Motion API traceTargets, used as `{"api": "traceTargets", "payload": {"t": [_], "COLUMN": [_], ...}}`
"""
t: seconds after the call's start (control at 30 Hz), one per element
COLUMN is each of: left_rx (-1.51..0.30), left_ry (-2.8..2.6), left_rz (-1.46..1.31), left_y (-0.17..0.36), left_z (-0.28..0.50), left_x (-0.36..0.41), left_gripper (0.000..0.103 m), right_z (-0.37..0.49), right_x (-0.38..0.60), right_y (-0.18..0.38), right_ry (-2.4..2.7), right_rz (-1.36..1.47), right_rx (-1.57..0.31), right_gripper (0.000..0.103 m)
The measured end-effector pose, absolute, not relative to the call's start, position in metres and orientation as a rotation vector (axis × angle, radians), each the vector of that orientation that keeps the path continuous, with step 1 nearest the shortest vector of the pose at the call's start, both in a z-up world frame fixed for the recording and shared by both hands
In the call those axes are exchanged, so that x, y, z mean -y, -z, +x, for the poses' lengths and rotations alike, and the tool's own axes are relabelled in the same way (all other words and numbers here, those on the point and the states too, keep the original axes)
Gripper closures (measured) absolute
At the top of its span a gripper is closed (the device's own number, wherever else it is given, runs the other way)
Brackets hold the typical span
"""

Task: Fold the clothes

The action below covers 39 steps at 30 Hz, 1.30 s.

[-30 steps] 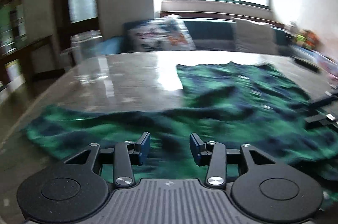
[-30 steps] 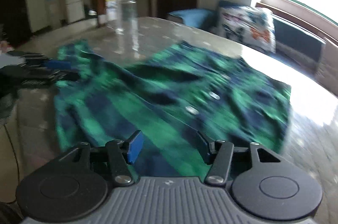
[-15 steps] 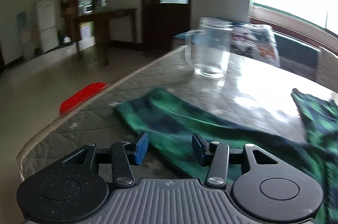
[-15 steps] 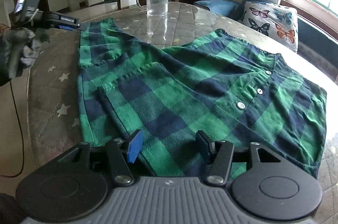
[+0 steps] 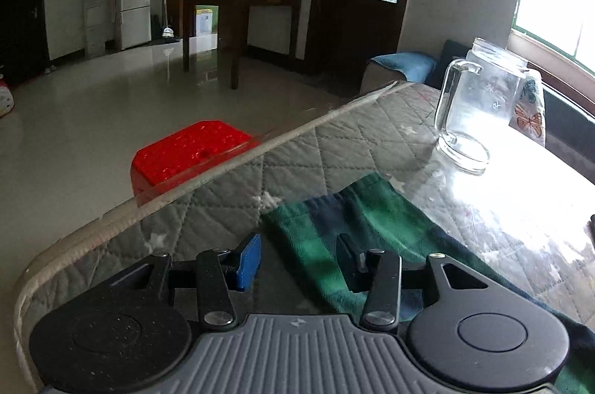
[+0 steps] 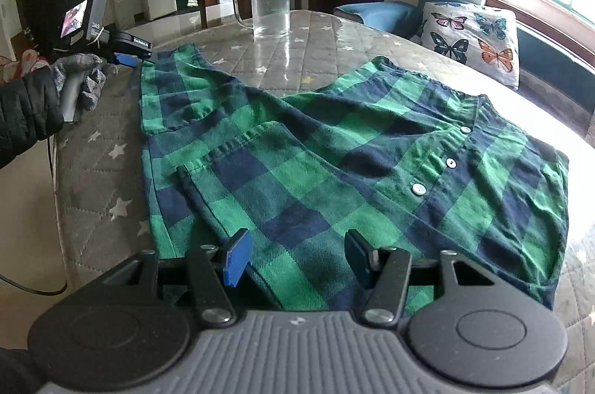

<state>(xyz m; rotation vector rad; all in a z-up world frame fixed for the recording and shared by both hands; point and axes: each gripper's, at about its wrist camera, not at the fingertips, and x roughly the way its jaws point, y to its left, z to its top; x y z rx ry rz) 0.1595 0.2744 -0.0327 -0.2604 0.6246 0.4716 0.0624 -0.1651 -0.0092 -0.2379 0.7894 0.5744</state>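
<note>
A green and navy plaid shirt (image 6: 334, 163) lies spread flat on the quilted table, buttons facing up. One sleeve end (image 5: 357, 208) reaches toward the table corner in the left wrist view. My left gripper (image 5: 297, 256) is open, its fingers straddling that sleeve end just above it. From the right wrist view, the left gripper (image 6: 128, 54) shows at the far left, held by a gloved hand (image 6: 80, 74). My right gripper (image 6: 295, 254) is open, hovering over the shirt's near hem with nothing between its fingers.
A clear glass mug (image 6: 269, 3) stands on the table (image 6: 96, 148) beyond the sleeve. A red plastic stool (image 5: 189, 152) sits on the floor beside the table edge. A butterfly cushion (image 6: 470, 37) rests on the sofa at the right.
The left gripper swung left from the shirt's body to the sleeve end near the table corner. The right gripper steadied over the near hem. Both stay open.
</note>
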Motion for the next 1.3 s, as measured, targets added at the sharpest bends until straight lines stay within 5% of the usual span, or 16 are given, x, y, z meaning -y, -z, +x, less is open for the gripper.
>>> {"api": "traceTargets", "payload": {"t": [0.07,0.13,0.2,0.67,0.97,1.3], "left_rx": [-0.62,-0.613,-0.602,-0.348,-0.395,-0.496], "left_ry": [-0.474,-0.475,-0.468,-0.076,0.279,0.418], "left_rz": [-0.247,-0.253,-0.286,-0.256,-0.159,-0.004], "left_y": [0.033,0.033,0.031,-0.057,-0.053,-0.019], "left_z": [0.161,0.161,0.158,0.093,0.054,0.035], "left_x": [-0.275,-0.277,-0.28,-0.15,-0.036,0.016], "left_gripper": [0.066,0.094,0.097,0.1,0.1,0.1], "right_z": [0.063,0.062,0.061,0.066,0.084,0.126], "right_x": [0.165,0.166,0.167,0.193,0.228,0.24], "right_y": [0.009,0.008,0.006,-0.02,-0.035,0.009], "right_ry": [-0.571,-0.568,-0.567,-0.566,-0.62,-0.675], "right_rz": [-0.23,-0.224,-0.217,-0.063,0.262,0.691], "right_rx": [-0.788,-0.786,-0.782,-0.742,-0.777,-0.966], "right_gripper": [0.046,0.046,0.046,0.047,0.048,0.046]}}
